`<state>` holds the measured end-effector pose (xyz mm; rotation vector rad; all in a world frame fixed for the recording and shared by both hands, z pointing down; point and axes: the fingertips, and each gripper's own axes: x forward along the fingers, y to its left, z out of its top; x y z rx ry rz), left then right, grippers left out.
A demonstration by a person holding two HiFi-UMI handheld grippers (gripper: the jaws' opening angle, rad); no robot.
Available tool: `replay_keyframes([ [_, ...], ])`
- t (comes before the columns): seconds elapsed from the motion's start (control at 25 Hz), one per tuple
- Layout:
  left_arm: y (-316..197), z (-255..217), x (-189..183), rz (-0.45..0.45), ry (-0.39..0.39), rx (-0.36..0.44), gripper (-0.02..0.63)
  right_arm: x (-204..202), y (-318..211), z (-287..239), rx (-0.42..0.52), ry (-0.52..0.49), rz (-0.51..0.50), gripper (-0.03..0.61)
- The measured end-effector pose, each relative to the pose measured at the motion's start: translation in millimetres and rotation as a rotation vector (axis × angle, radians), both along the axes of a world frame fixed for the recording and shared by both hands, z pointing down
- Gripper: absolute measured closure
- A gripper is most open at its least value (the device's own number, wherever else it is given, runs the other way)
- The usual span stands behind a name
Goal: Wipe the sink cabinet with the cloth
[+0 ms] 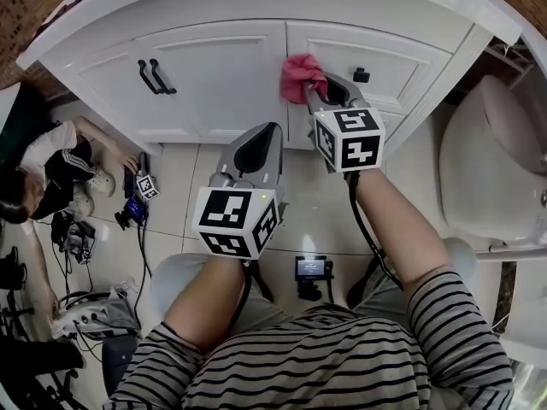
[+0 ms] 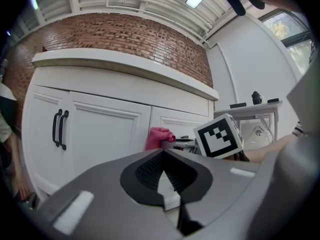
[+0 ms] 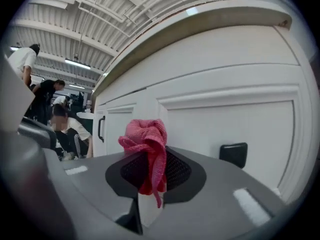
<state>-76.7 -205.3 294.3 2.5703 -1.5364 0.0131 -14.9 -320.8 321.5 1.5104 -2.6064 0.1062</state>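
The white sink cabinet [image 1: 222,67] fills the top of the head view. A crumpled pink cloth [image 1: 302,75] is pressed against its front, at the seam between the middle door and the right drawer panel. My right gripper [image 1: 311,92] is shut on the cloth [image 3: 145,144], which bunches above the jaws, one end hanging down between them. My left gripper [image 1: 272,128] hangs lower and to the left, short of the cabinet, shut with nothing in it. From the left gripper view the cloth [image 2: 157,137] and the right gripper's marker cube [image 2: 219,136] show just beyond its closed tips [image 2: 161,152].
Two black handles [image 1: 154,77] sit on the left door and a black knob [image 1: 361,76] on the right drawer. A toilet [image 1: 487,169] stands at the right. A person [image 1: 43,169] sits on the floor at left among cables [image 1: 137,199]. A small device [image 1: 310,270] lies near my knees.
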Motion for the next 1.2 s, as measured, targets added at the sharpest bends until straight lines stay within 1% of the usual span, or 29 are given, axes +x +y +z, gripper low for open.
replay_keyframes([
  [0.2, 1, -3, 2, 0.011, 0.005, 0.007, 0.612, 55, -2, 23, -0.034, 0.038, 0.103, 0.514],
  [0.32, 2, -1, 8, 0.023, -0.003, 0.006, 0.612, 91, 2, 42, -0.068, 0.073, 0.151, 0.512],
  [0.4, 2, 1, 12, 0.029, -0.012, 0.004, 0.612, 115, 5, 48, -0.074, 0.095, 0.181, 0.512],
  [0.6, 2, 6, 19, 0.028, -0.035, -0.001, 0.612, 189, 12, 42, -0.078, 0.080, 0.295, 0.512],
  [0.68, 2, 6, 21, 0.029, -0.038, 0.000, 0.612, 214, 19, 40, -0.071, 0.093, 0.331, 0.508],
  [0.76, 3, 6, 23, 0.029, -0.038, 0.000, 0.612, 239, 27, 44, -0.070, 0.111, 0.408, 0.511],
  [0.84, 5, 5, 25, 0.033, -0.034, 0.002, 0.612, 258, 38, 51, -0.090, 0.074, 0.476, 0.512],
  [0.88, 6, 3, 26, 0.036, -0.031, 0.005, 0.612, 256, 43, 53, -0.091, 0.048, 0.474, 0.512],
  [0.92, 7, 1, 26, 0.039, -0.029, 0.010, 0.612, 244, 47, 53, -0.080, 0.029, 0.441, 0.512],
  [0.96, 7, -1, 26, 0.041, -0.027, 0.016, 0.612, 223, 48, 52, -0.060, 0.019, 0.382, 0.512],
  [1.08, 6, -2, 23, 0.042, -0.021, 0.019, 0.612, 130, 45, 55, -0.003, 0.017, 0.153, 0.512],
  [1.12, 6, -2, 21, 0.041, -0.013, 0.014, 0.612, 99, 42, 60, 0.007, 0.029, 0.090, 0.512],
  [1.2, 5, -1, 16, 0.037, 0.007, 0.003, 0.612, 41, 33, 71, 0.025, 0.067, -0.002, 0.512],
])
